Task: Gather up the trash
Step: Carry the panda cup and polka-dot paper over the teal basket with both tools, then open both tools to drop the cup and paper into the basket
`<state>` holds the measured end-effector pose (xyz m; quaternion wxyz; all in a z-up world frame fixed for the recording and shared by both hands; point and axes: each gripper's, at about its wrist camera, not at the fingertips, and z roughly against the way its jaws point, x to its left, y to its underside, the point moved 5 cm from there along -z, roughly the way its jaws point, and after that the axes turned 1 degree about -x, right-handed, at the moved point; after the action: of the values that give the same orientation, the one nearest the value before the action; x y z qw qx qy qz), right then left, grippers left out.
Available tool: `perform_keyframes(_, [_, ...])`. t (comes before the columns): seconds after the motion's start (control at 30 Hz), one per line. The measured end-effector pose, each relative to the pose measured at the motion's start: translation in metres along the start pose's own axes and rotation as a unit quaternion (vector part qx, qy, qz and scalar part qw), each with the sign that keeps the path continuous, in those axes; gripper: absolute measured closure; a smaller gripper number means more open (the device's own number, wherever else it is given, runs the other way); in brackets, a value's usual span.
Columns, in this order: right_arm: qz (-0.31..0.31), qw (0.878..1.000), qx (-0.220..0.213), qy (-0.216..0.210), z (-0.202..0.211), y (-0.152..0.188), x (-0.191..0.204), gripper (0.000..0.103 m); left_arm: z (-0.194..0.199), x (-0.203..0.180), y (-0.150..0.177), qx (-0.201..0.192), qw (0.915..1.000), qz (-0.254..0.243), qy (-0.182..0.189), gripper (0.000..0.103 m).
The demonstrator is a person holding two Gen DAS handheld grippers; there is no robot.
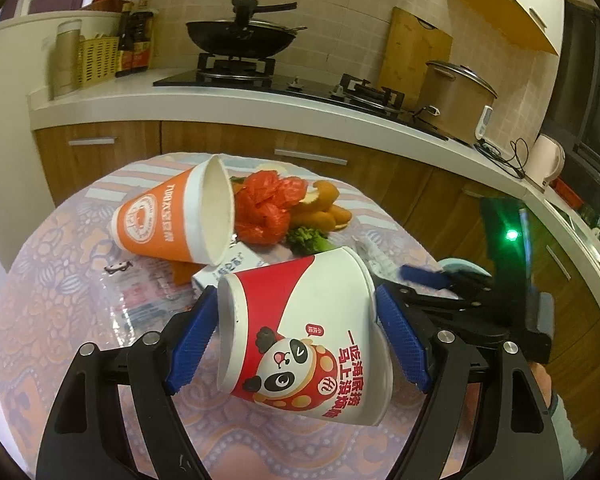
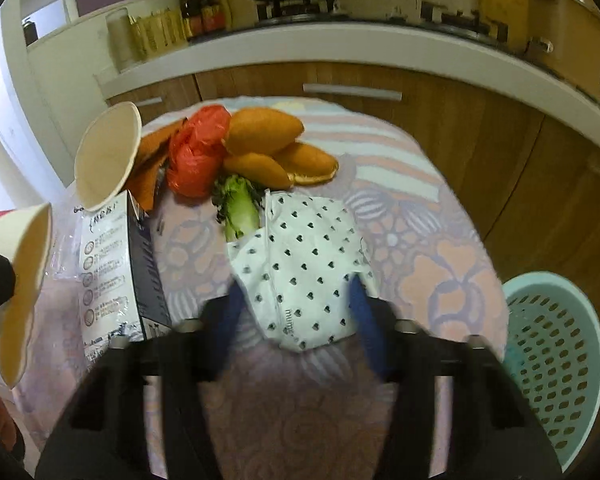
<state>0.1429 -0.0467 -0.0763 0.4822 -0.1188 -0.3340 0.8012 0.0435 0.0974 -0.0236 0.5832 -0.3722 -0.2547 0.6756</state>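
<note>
My left gripper (image 1: 296, 312) is shut on a red and white paper cup (image 1: 308, 332) with a panda print, held sideways above the table. The blue pads (image 1: 192, 340) press its rim and base. Behind it an orange paper cup (image 1: 168, 220) lies tilted on a small box (image 2: 112, 272). A white face mask (image 2: 304, 264) with black hearts lies flat on the table. My right gripper (image 2: 298, 316) is open and blurred, its fingers on either side of the mask's near end. A crumpled red plastic bag (image 2: 198, 152) sits further back.
Bread rolls (image 2: 268, 132) and a piece of broccoli (image 2: 238, 204) lie beside the red bag on the patterned tablecloth (image 2: 440, 272). A pale green perforated basket (image 2: 556, 360) stands below the table's right edge. Wooden kitchen cabinets (image 1: 112, 152) and a counter with a stove lie beyond.
</note>
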Motion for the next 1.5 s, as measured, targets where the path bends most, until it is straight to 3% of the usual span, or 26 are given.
perform_keyframes(0.13, [-0.019,1.000,-0.021,-0.013,0.014,0.001,-0.013,0.094,-0.008,-0.016,-0.005,0.004,0.9999,-0.011,0.006,0.026])
perform_keyframes(0.23, [-0.028,0.998,-0.047,-0.009,0.032,0.000,-0.023,0.099,-0.014,-0.033,-0.011,0.004,0.9996,-0.024,0.012,0.026])
perform_keyframes(0.43, [-0.064,0.994,-0.090,0.007,0.072,-0.002,-0.058,0.102,-0.027,-0.072,-0.024,0.003,0.9984,-0.041,0.037,0.026])
perform_keyframes(0.63, [-0.115,0.987,-0.106,0.040,0.109,0.019,-0.115,0.102,-0.055,-0.131,-0.025,0.016,0.9949,-0.065,0.075,0.026])
perform_keyframes(0.9, [-0.179,0.978,-0.064,0.084,0.101,0.074,-0.186,0.102,-0.112,-0.196,0.007,0.077,0.9860,-0.084,0.121,0.026])
perform_keyframes(1.2, [-0.210,0.972,-0.028,0.104,0.081,0.109,-0.214,0.102,-0.146,-0.235,0.029,0.107,0.9771,-0.120,0.139,0.024])
perform_keyframes(1.33, [-0.216,0.970,-0.023,0.107,0.083,0.117,-0.222,0.097,-0.154,-0.244,0.037,0.121,0.9725,-0.133,0.148,0.023])
perform_keyframes(1.4, [-0.219,0.969,-0.022,0.111,0.086,0.120,-0.226,0.088,-0.155,-0.245,0.040,0.125,0.9718,-0.135,0.147,0.020])
perform_keyframes(1.47, [-0.223,0.967,-0.025,0.119,0.090,0.122,-0.229,0.069,-0.154,-0.243,0.040,0.126,0.9714,-0.134,0.150,0.019])
perform_keyframes(1.5, [-0.225,0.967,-0.028,0.120,0.091,0.122,-0.230,0.067,-0.154,-0.242,0.040,0.126,0.9715,-0.133,0.150,0.019])
